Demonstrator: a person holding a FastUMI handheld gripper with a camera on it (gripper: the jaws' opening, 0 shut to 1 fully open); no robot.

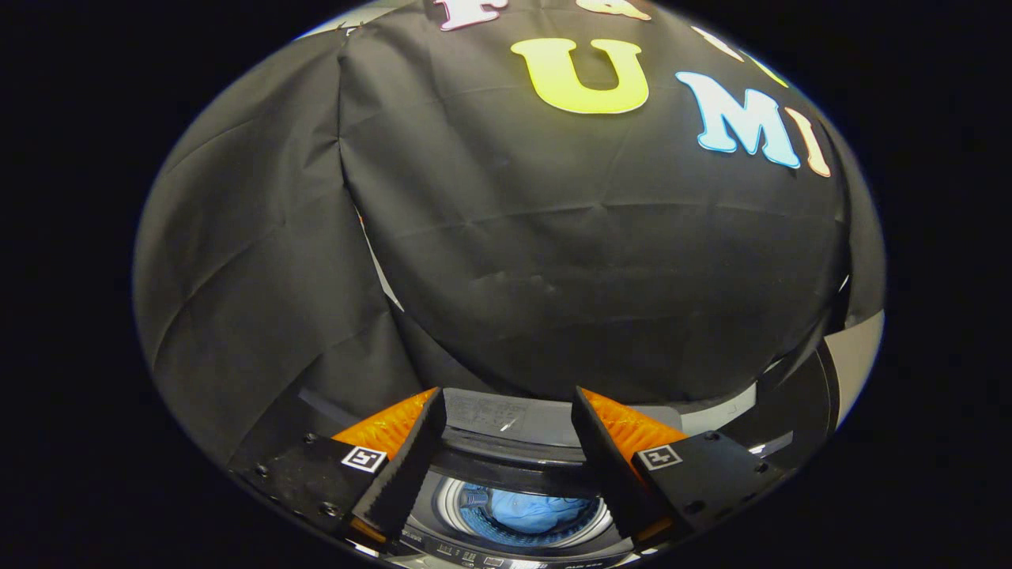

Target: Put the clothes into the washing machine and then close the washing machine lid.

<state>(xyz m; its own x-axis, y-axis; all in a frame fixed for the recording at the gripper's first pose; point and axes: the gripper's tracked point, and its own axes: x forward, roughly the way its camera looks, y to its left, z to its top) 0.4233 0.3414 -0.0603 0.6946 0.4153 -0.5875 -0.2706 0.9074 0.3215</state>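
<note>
Clothes (538, 510), a blue bundle, already lie inside the washing machine (506, 545), down in the ribbed drum (474, 518) that shows low between your fingers. The gripper (506, 458) is spread wide with nothing held; each of the fingers (403, 474) stands apart from the machine, raised above its opening and pointing toward the black cloth wall beyond. By that reading, the loading step looks done and you are at the second step, closing the lid. The lid (494, 415) seems to be the dark panel standing up just beyond the fingertips, behind the opening, with a pale label on its face, though its top edge is hard to separate from the cloth behind it. Your next move likely calls for reaching forward over the drum to that panel's upper edge, catching it with one finger or pinching it lightly, then drawing it toward you and down. Keep the fingers out of the opening as it drops.
</note>
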